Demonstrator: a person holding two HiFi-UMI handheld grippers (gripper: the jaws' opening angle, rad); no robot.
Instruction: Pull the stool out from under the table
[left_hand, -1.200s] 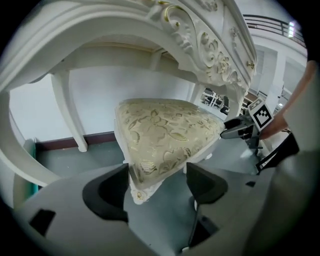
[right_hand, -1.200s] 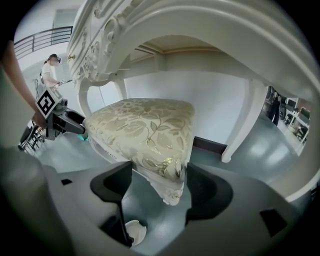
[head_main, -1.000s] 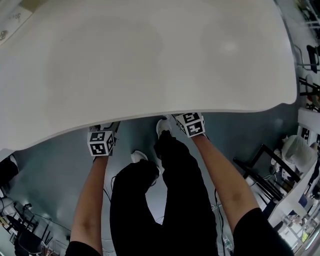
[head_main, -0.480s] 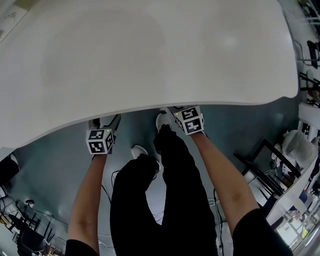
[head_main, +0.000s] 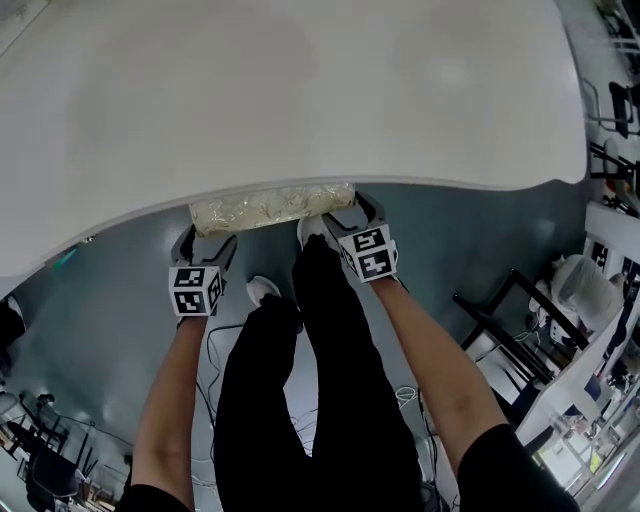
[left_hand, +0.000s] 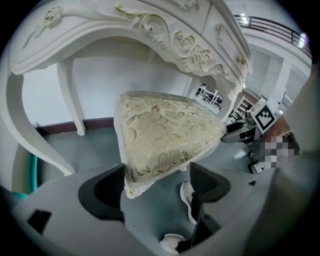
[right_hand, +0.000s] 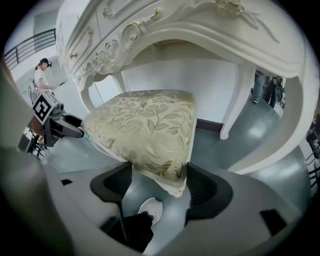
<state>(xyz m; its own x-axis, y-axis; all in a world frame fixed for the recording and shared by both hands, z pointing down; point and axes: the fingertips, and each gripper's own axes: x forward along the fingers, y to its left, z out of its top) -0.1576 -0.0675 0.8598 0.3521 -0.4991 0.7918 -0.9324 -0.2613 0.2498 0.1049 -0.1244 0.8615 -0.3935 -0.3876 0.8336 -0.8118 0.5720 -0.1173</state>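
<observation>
A stool with a gold-and-cream floral cushion (head_main: 270, 207) pokes its near edge out from under the white table (head_main: 300, 100). My left gripper (head_main: 208, 236) is at the stool's left corner. In the left gripper view that corner (left_hand: 165, 135) lies between the jaws of my left gripper (left_hand: 157, 187), which are opening; the right pad stands a little off the cushion. My right gripper (head_main: 352, 212) is at the right corner. In the right gripper view both pads of my right gripper (right_hand: 159, 185) sit against the sides of the cushion (right_hand: 145, 130).
The person's legs in black trousers (head_main: 310, 350) and white shoes (head_main: 262, 290) stand between the arms, close behind the stool. Carved white table legs (left_hand: 72, 100) (right_hand: 235, 100) flank it. A black frame (head_main: 510, 320) and clutter stand at the right on the grey floor.
Both grippers have drawn back toward the person. The stool's cushion edge, hidden under the table before, now shows beyond the table's rim.
</observation>
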